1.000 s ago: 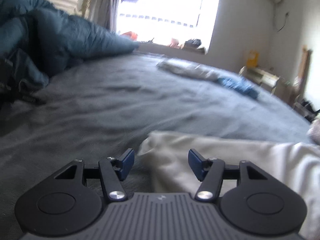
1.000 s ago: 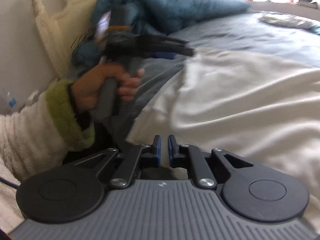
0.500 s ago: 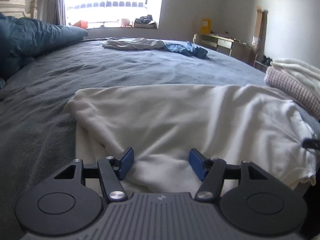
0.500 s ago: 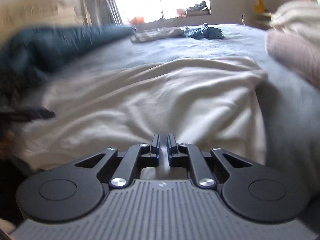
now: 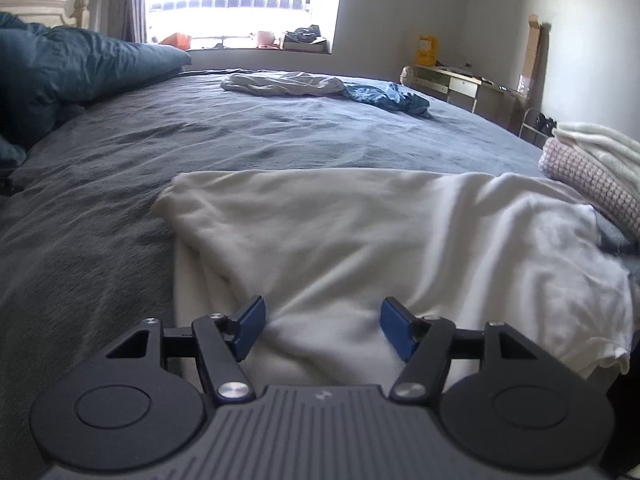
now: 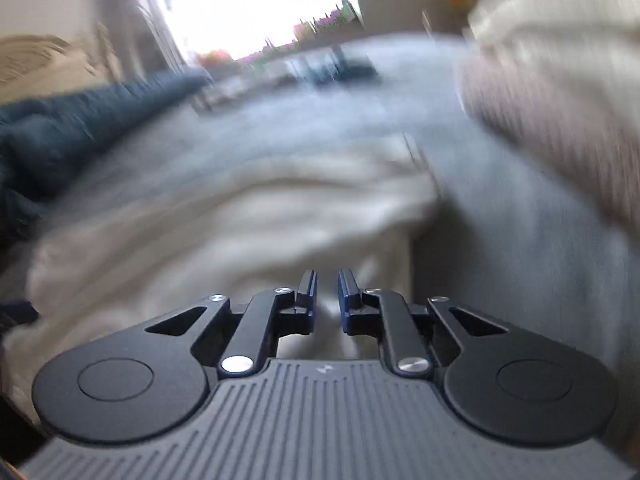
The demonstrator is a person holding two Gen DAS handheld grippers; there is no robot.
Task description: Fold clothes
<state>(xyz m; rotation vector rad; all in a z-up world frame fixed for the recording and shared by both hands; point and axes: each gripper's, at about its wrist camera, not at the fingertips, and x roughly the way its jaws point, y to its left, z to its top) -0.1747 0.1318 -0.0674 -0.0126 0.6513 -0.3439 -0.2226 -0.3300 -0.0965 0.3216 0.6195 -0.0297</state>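
Cream garment [image 5: 360,236] is lying spread on the bed [image 5: 240,140]. Left hand-held gripper [image 5: 323,328] is opening wide over its near edge, empty, lining up a pinch; right hand-held gripper [image 6: 325,300] is parting slightly, gripping nothing.

A bed [image 5: 248,136] covered by a grey-blue blanket carries everything. A cream garment [image 5: 360,236] lies spread at its near edge. A dark teal duvet [image 5: 68,68] is bunched at the headboard end. Near the far edge lie a crumpled pale cloth [image 5: 280,84] and a blue garment [image 5: 388,98], touching. Folded clothes [image 5: 592,164] are stacked at the right edge.
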